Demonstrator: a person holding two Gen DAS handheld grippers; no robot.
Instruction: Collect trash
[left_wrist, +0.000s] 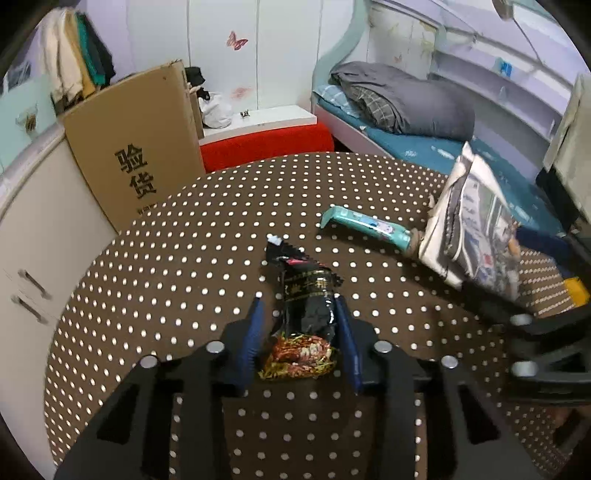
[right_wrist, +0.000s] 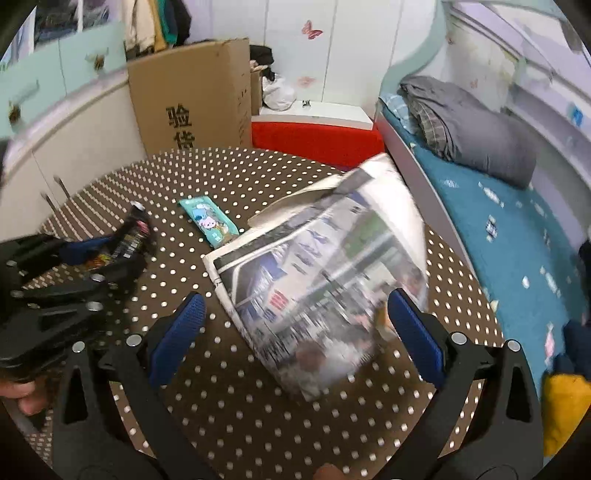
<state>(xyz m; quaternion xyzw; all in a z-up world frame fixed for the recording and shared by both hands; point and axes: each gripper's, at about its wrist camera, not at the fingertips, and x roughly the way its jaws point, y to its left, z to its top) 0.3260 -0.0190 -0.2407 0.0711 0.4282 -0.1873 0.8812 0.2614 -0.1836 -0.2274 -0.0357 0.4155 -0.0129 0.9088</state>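
A black snack wrapper lies on the brown polka-dot table, and my left gripper is shut on it, its blue pads against the wrapper's crumpled sides. In the right wrist view the same wrapper sticks out of the left gripper. A teal cartoon-printed packet rests further back. A folded newspaper lies tilted on the table. My right gripper stands wide open around it, with its left pad clear of the paper.
A tall cardboard box leans behind the table at the left, by a white cabinet. A red stool stands behind. A bed with a grey quilt runs along the right. A hand holds the left gripper.
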